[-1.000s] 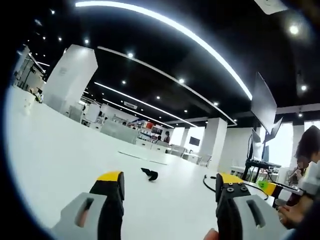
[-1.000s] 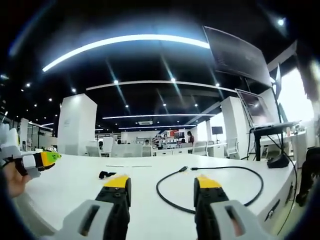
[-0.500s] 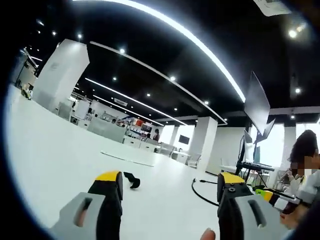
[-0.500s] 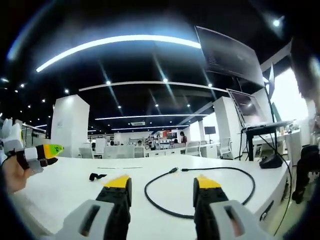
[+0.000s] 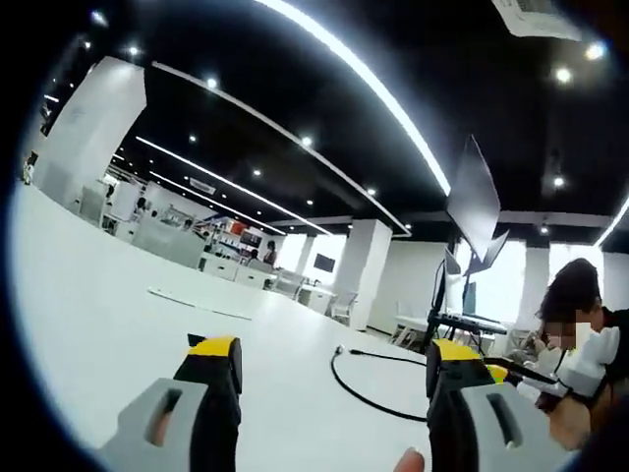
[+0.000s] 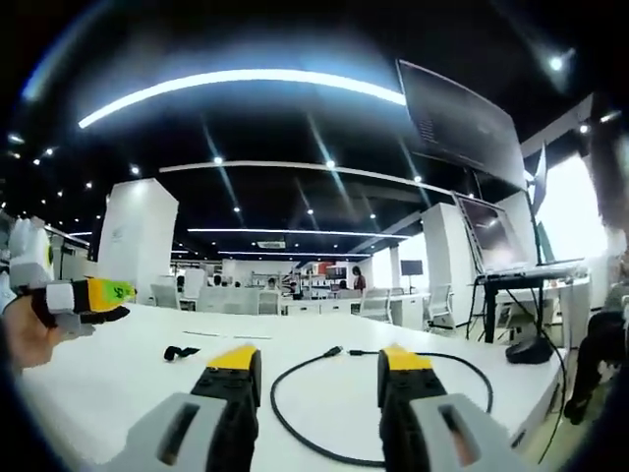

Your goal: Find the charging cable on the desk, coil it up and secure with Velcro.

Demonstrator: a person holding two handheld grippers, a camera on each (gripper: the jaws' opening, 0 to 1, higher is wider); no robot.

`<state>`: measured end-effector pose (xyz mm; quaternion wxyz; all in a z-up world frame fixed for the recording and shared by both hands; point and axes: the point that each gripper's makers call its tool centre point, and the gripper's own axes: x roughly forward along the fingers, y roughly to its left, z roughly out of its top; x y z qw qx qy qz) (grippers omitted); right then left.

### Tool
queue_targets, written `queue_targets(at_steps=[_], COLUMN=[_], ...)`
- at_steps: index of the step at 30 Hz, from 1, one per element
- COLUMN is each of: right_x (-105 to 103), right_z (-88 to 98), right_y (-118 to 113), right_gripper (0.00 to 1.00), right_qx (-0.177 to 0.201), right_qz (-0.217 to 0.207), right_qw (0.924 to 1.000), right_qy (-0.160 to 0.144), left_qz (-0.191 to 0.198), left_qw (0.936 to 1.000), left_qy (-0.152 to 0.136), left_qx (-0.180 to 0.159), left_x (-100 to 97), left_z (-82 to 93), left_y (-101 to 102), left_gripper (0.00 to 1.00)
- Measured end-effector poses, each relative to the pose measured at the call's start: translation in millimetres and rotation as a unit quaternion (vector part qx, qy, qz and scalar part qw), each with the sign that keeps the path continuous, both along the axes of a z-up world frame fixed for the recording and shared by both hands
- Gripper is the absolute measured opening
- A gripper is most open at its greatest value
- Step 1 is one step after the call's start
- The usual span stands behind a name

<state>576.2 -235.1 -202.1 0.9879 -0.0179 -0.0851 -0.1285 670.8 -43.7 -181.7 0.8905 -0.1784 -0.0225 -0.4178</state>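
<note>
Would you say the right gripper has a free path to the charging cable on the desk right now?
Probably yes. The right gripper is open, and the charging cable lies in a loop on the bare white desk straight ahead of its jaws, nothing between.

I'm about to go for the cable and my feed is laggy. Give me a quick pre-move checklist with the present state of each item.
1. Black charging cable located on the white desk: ok, it lies in a loose loop ahead of the right gripper.
2. Cable free of both grippers: ok, nothing holds it.
3. Right gripper open: ok, its yellow-tipped fingers stand apart and empty.
4. Left gripper open: ok, fingers apart and empty.
5. Small black Velcro strap found: ok, it lies on the desk left of the cable, apart from it.
6. Cable's far end unplugged: cannot tell.
</note>
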Motion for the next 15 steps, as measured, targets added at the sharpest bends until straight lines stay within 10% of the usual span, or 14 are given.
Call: queue_targets(at_steps=[7,15], right_x=[8.9,15.6], right_z=[3.6,-6.2], right_y=[-7.9,-46.2], right_gripper=[0.48,0.48], right_qx=[-0.01,0.004], right_qz=[0.018,0.019], right_qw=[0.9998,0.9996], right_qy=[0.0,0.018], left_qz=[-0.034,-0.131], left_qw=[0.9988,0.9888], left_qy=[-0.014,0.064], left_qx=[0.033,0.03], left_x=[5.4,14.8], left_z=[3.6,-21.4], left_y=[-37.4,-96.2], left_gripper=[0.76,0.75])
